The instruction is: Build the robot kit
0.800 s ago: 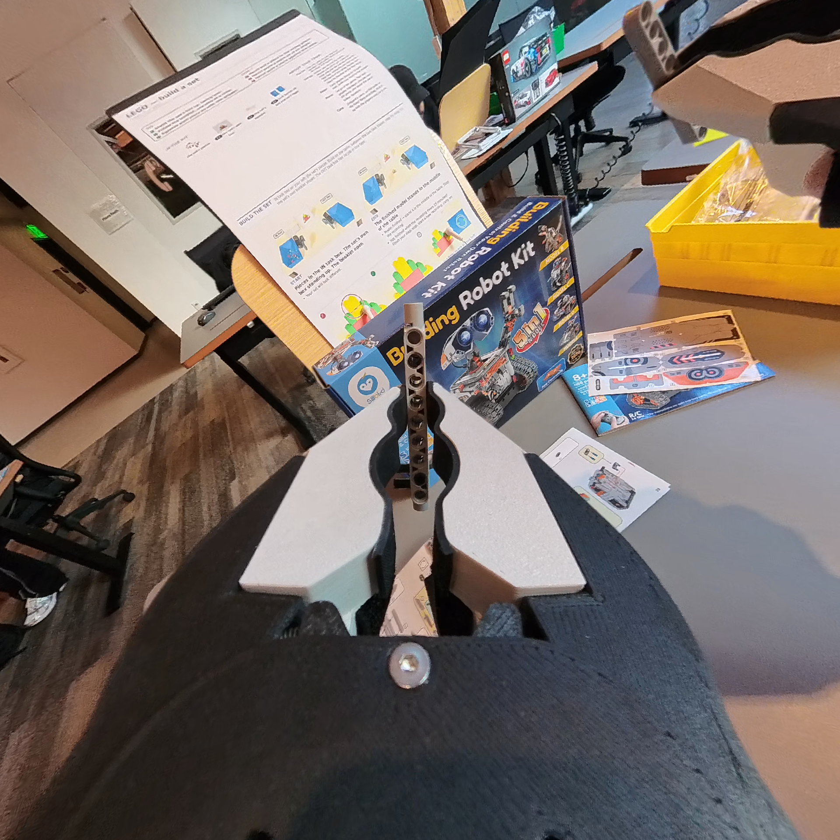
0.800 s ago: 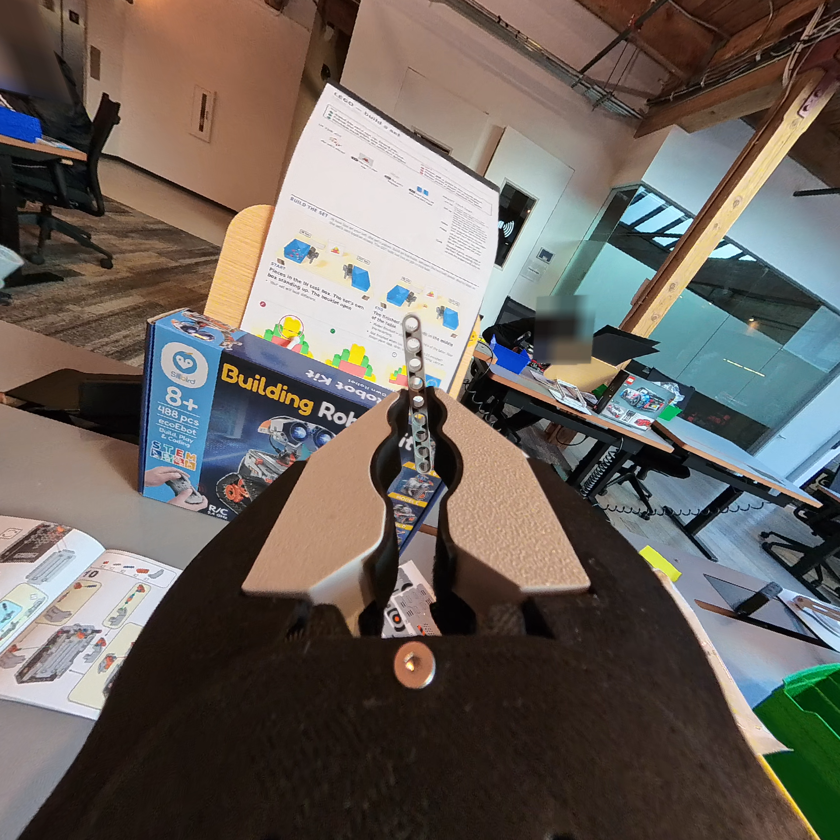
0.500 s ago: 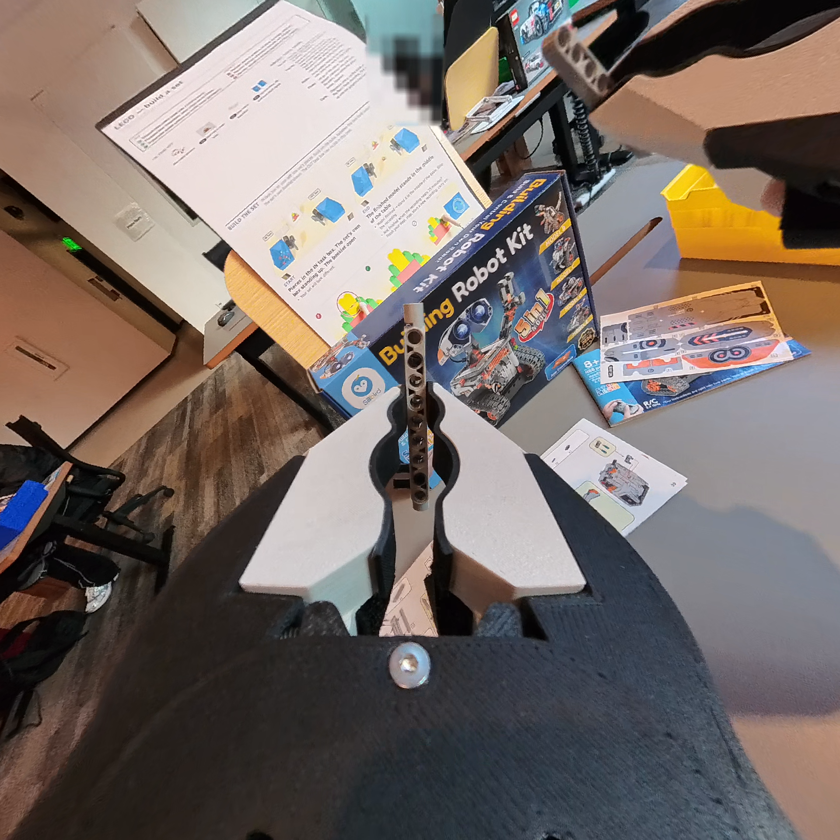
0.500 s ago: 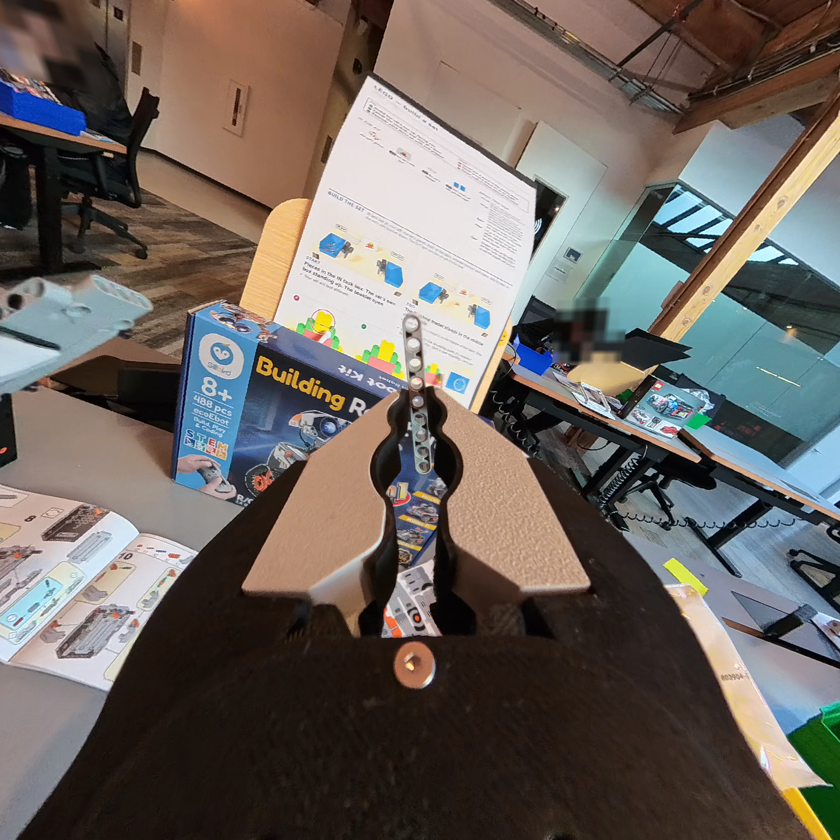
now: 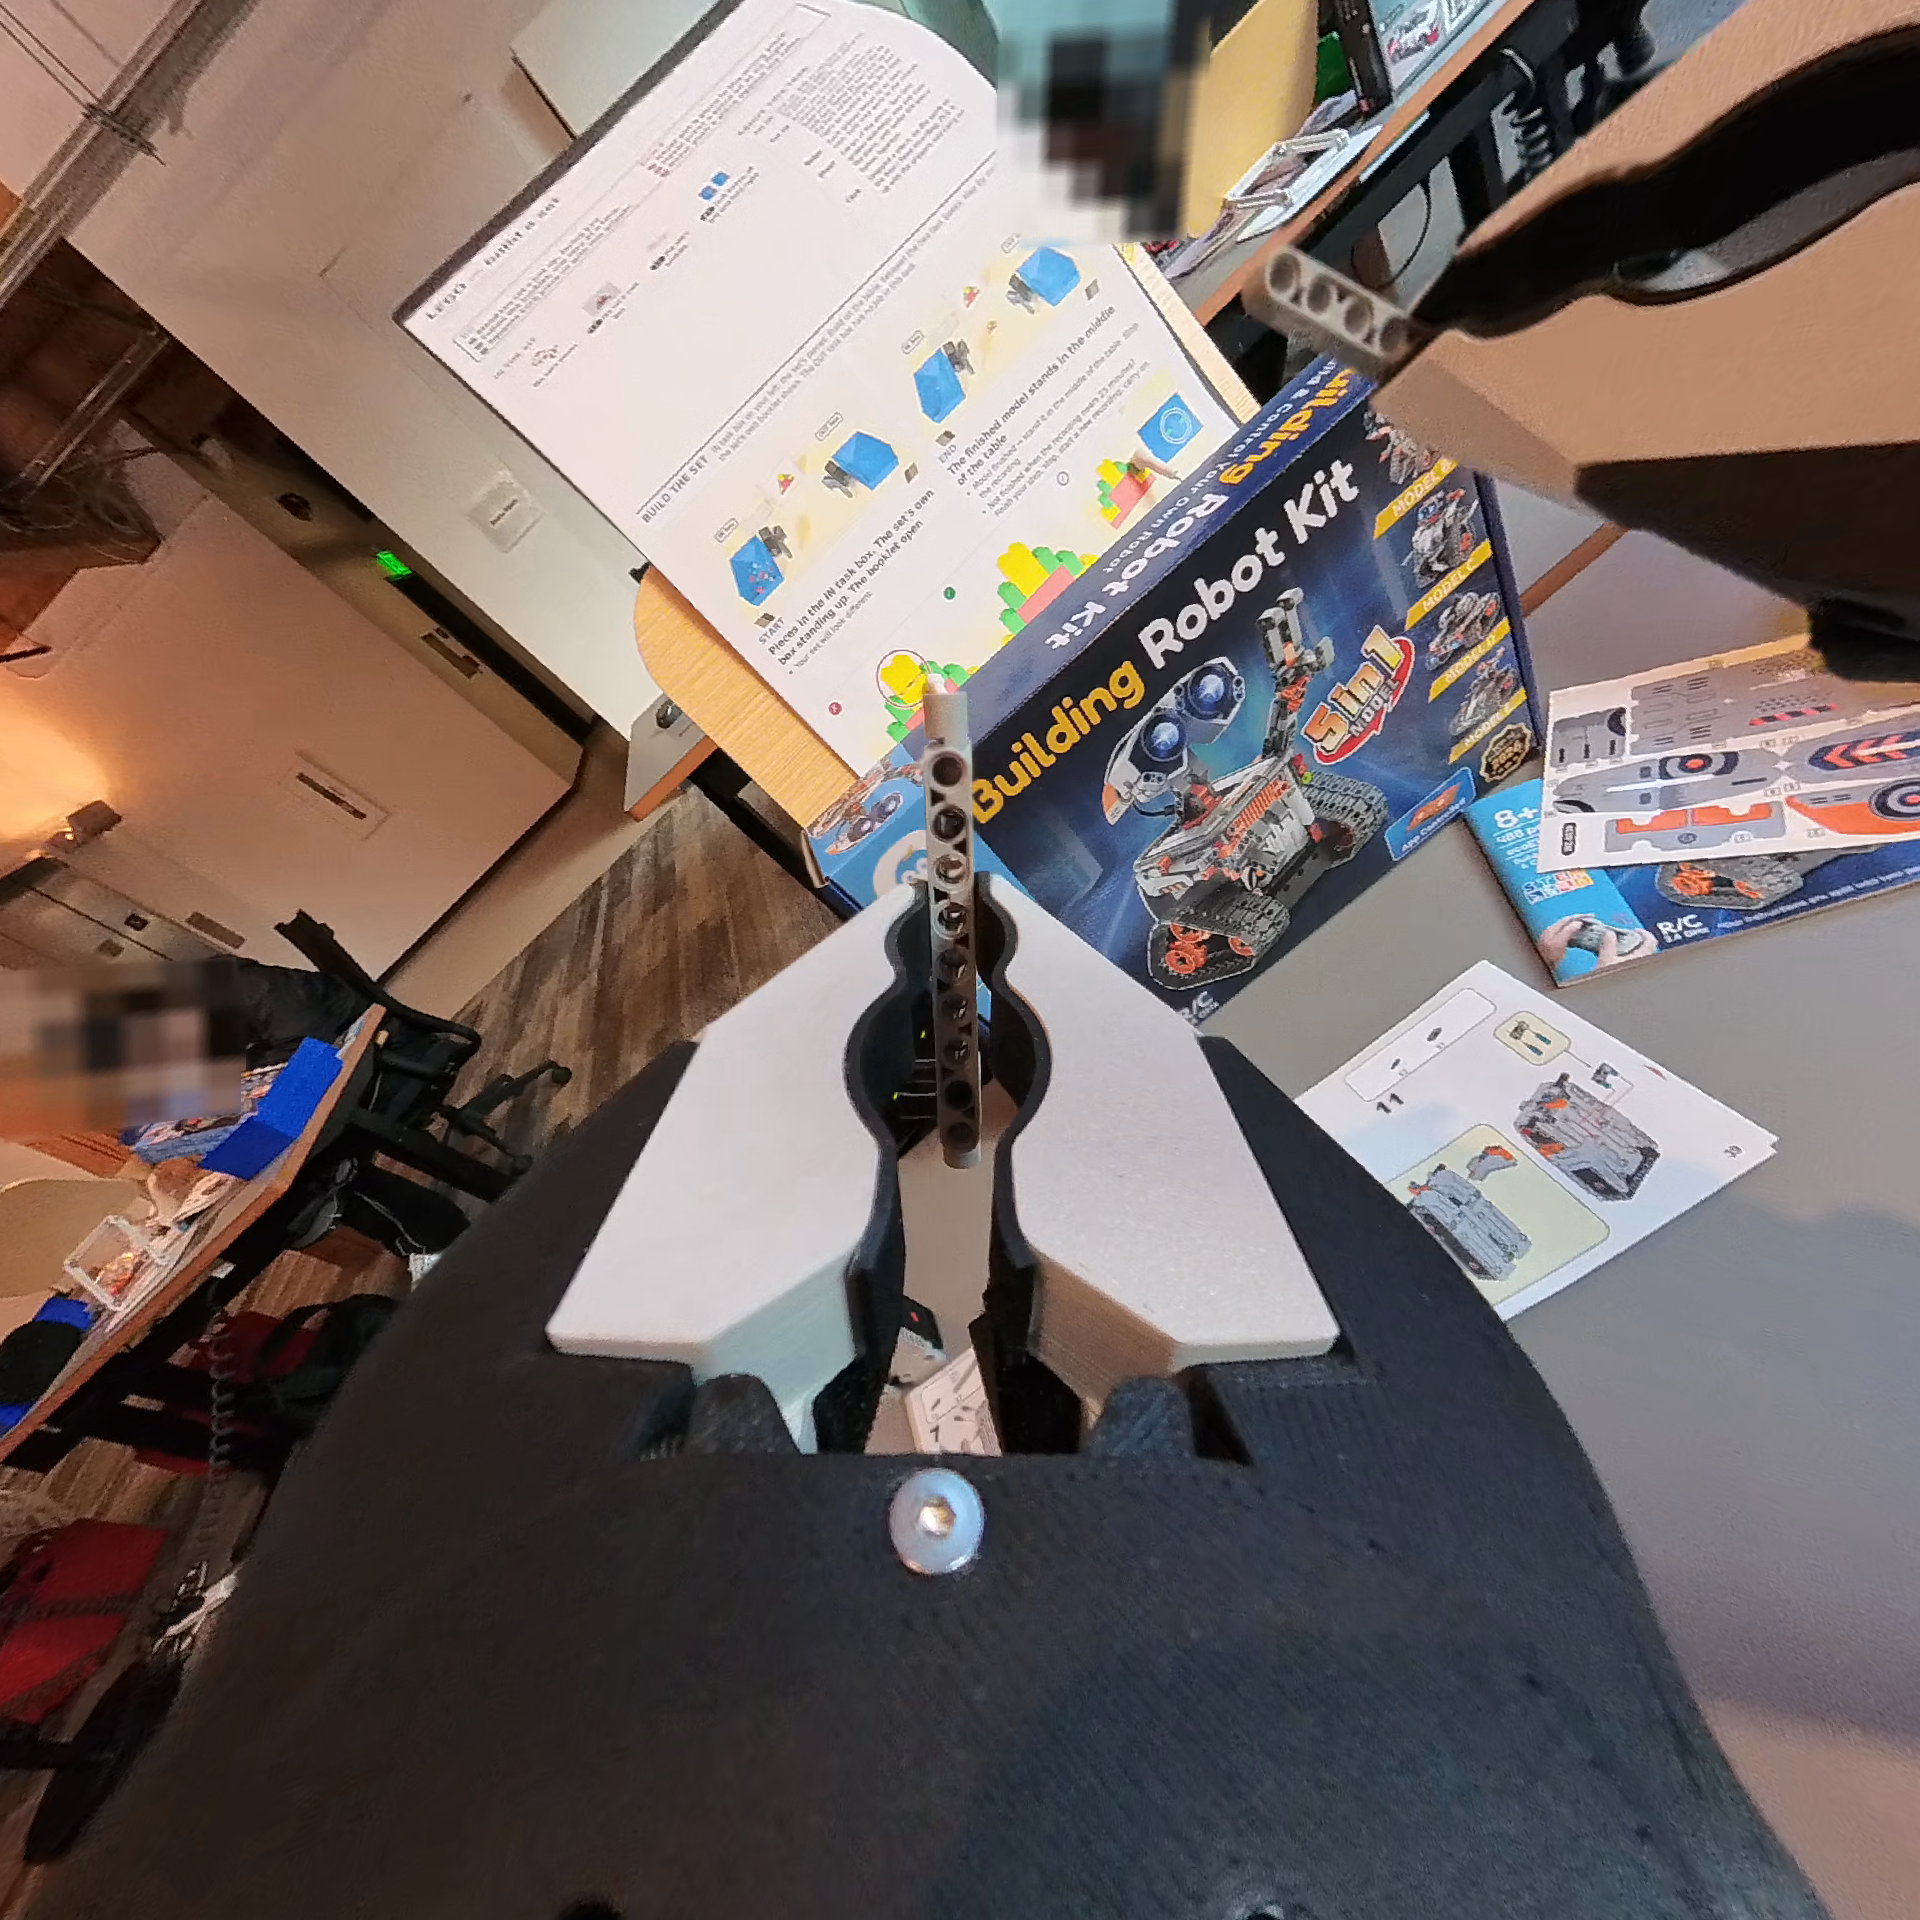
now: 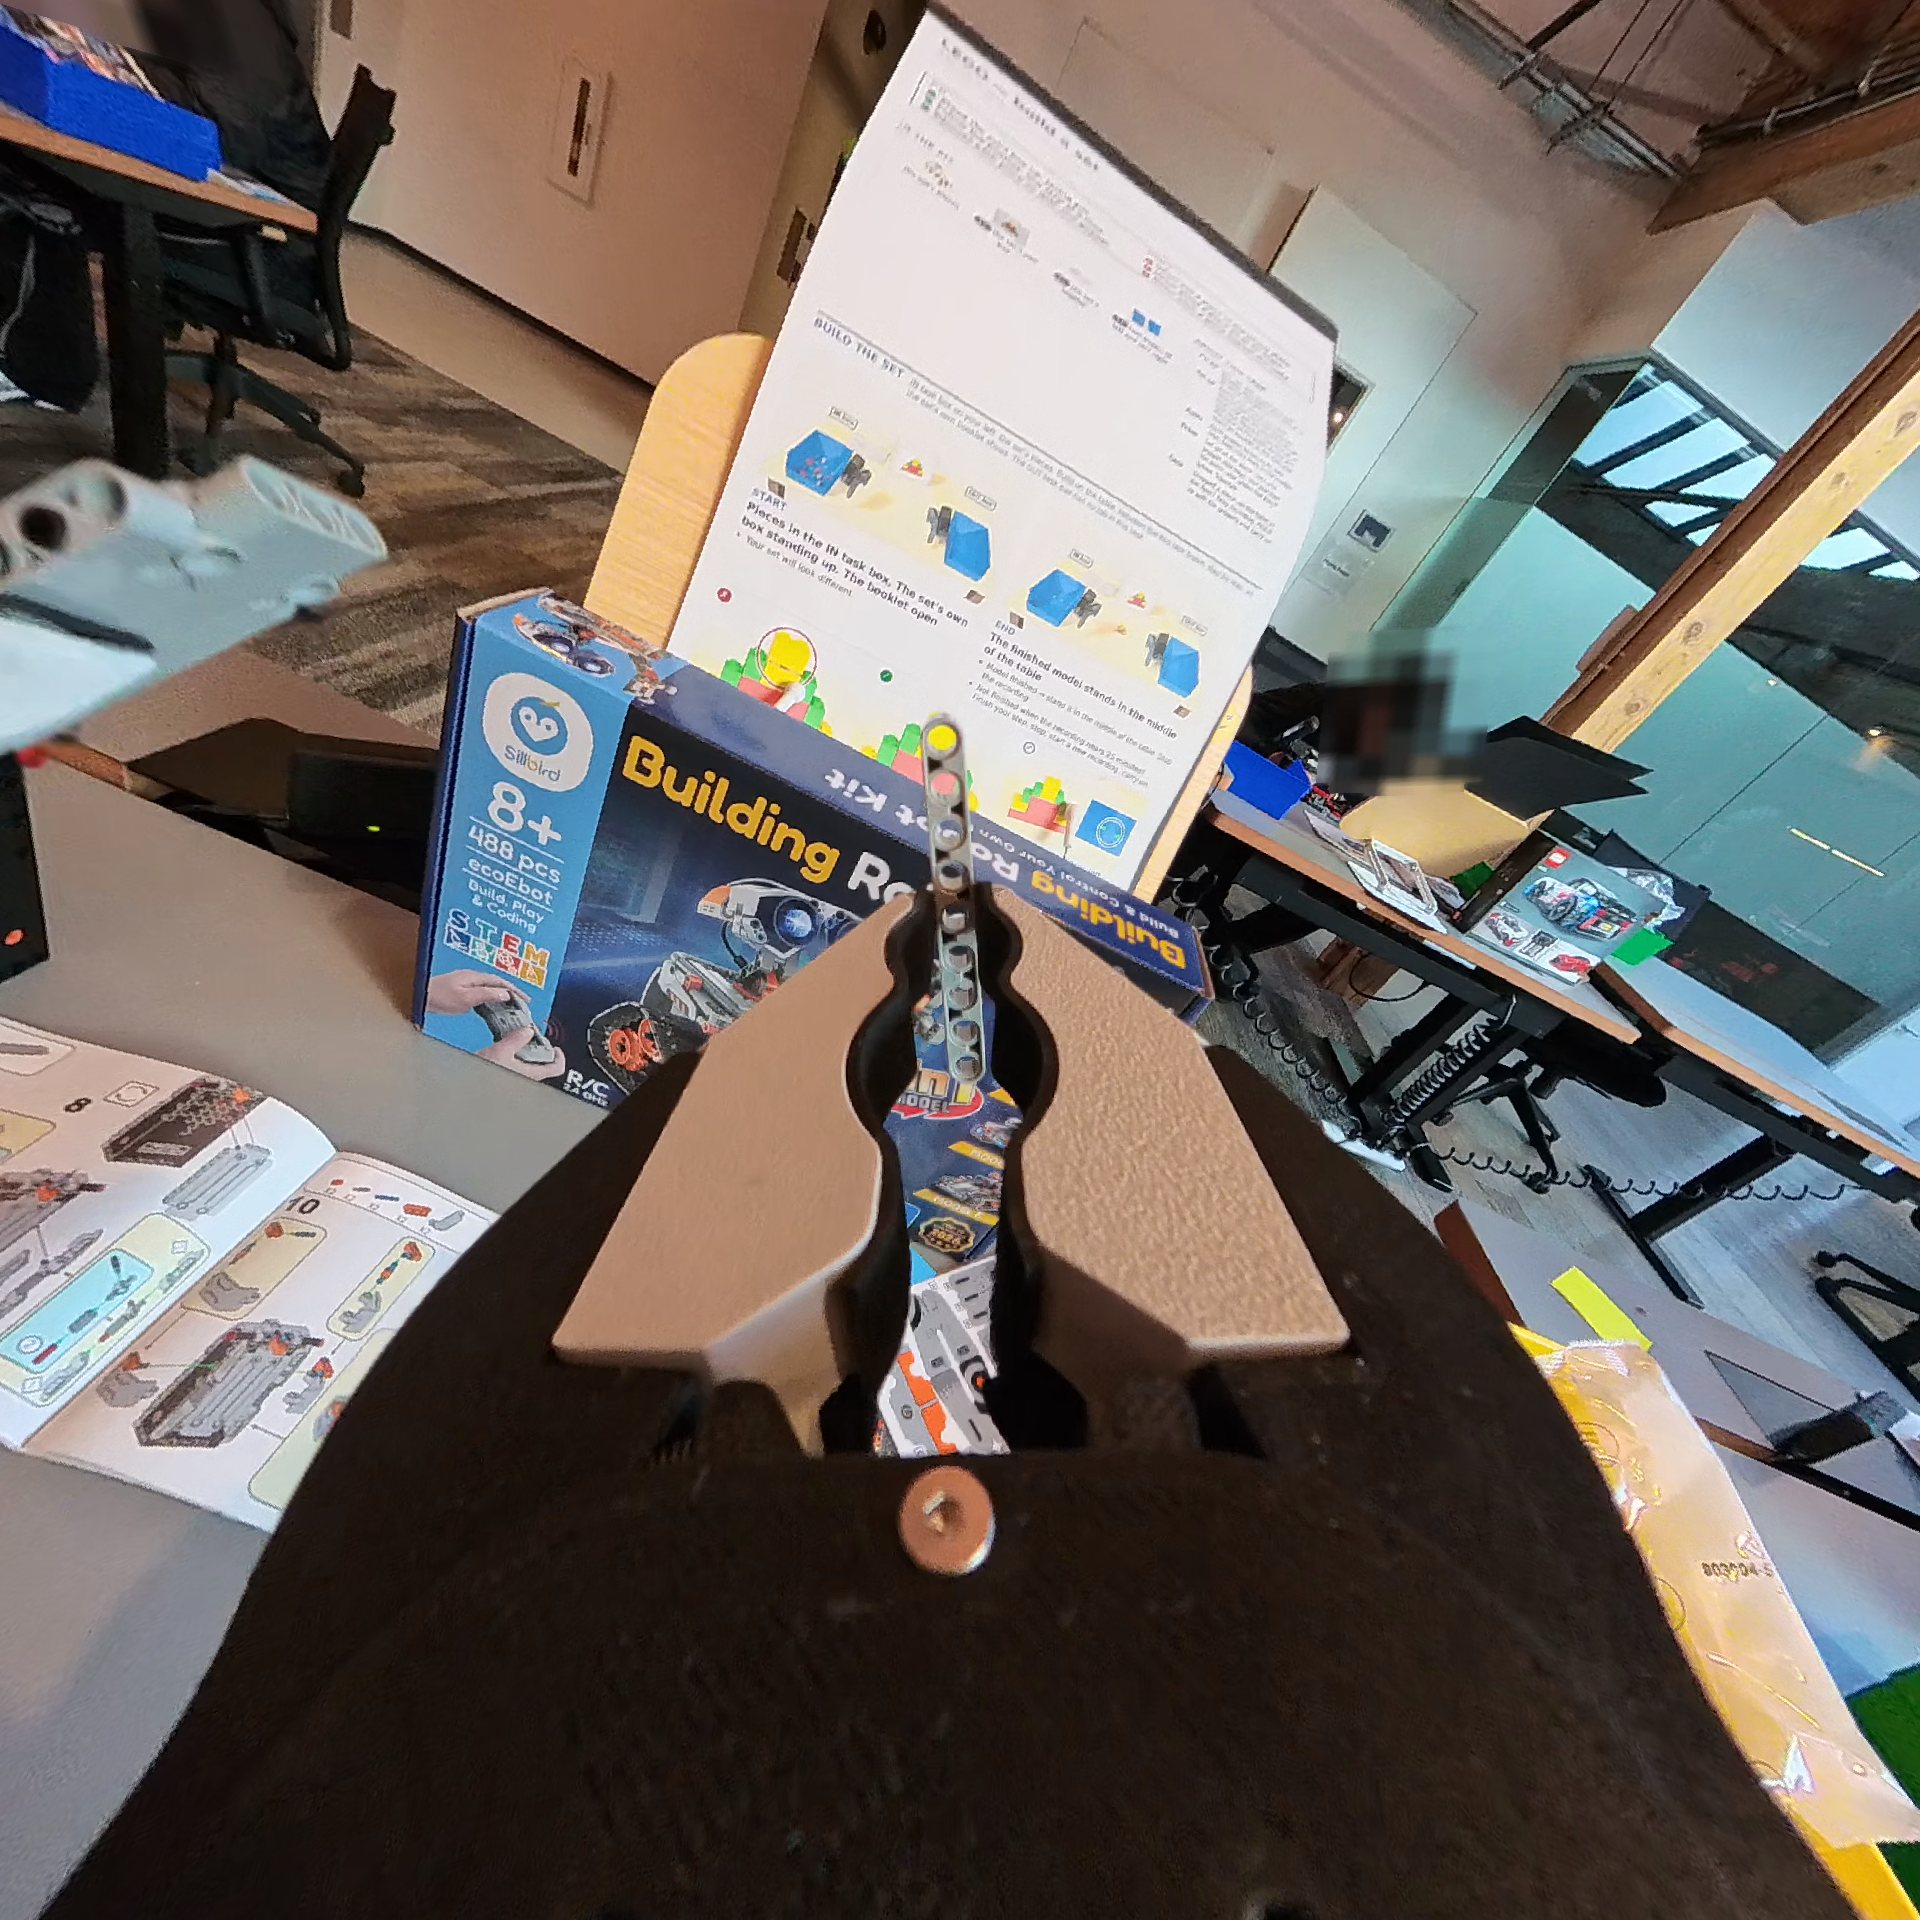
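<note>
My left gripper (image 5: 951, 899) has pale grey fingers and is shut on a thin grey beam with a row of holes (image 5: 948, 821). The beam stands up past the fingertips. My right gripper (image 6: 951, 899) has tan fingers and is shut on a similar light grey holed beam (image 6: 943, 810). Both are held in the air above a grey table (image 5: 1714, 1455). The right gripper also shows at the top right of the left wrist view (image 5: 1662, 312), its beam end (image 5: 1325, 307) pointing left. The left gripper shows at the left edge of the right wrist view (image 6: 208, 561).
A blue robot kit box (image 6: 644, 883) stands on the table before a printed instruction sheet (image 6: 1039, 416) on a wooden board. An open booklet (image 6: 187, 1247), a smaller leaflet (image 5: 1538, 1122) and a sticker sheet (image 5: 1725, 769) lie flat. A yellow plastic bag (image 6: 1683, 1538) is at the right.
The two grippers have drawn closer together. The left gripper has come into the right wrist view from the left; the right gripper looms larger and lower in the left wrist view. Both stay shut.
</note>
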`<action>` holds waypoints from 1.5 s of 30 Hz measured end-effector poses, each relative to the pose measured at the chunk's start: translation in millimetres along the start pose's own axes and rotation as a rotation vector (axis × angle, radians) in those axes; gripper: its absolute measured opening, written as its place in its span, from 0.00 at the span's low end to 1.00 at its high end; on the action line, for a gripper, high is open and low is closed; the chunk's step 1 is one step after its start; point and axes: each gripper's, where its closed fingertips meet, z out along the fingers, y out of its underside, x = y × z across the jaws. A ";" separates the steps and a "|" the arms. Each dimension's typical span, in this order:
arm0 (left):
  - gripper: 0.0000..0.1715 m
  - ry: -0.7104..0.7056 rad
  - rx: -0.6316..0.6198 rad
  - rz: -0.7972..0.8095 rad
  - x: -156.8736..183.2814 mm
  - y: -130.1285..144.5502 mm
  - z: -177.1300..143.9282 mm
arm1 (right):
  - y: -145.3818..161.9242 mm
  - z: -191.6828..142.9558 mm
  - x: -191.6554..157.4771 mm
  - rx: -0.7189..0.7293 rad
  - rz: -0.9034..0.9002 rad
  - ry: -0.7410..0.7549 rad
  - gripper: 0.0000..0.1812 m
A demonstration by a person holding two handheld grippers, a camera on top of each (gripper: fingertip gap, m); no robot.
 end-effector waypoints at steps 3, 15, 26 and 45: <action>0.03 -0.010 0.005 -0.010 -5.7 0.2 -2.0 | 6.5 5.2 -4.7 -0.020 -0.012 -0.008 0.03; 0.03 -0.021 0.006 -0.074 -25.6 6.7 -5.9 | 16.7 13.5 -14.4 -0.045 -0.027 -0.028 0.03; 0.03 -0.036 0.003 -0.076 -29.6 7.7 -7.4 | 5.1 3.2 -12.0 -0.012 -0.014 -0.026 0.03; 0.03 0.926 0.302 -0.661 10.8 -25.0 -49.7 | -5.6 -14.3 -54.1 0.012 0.372 -0.634 0.04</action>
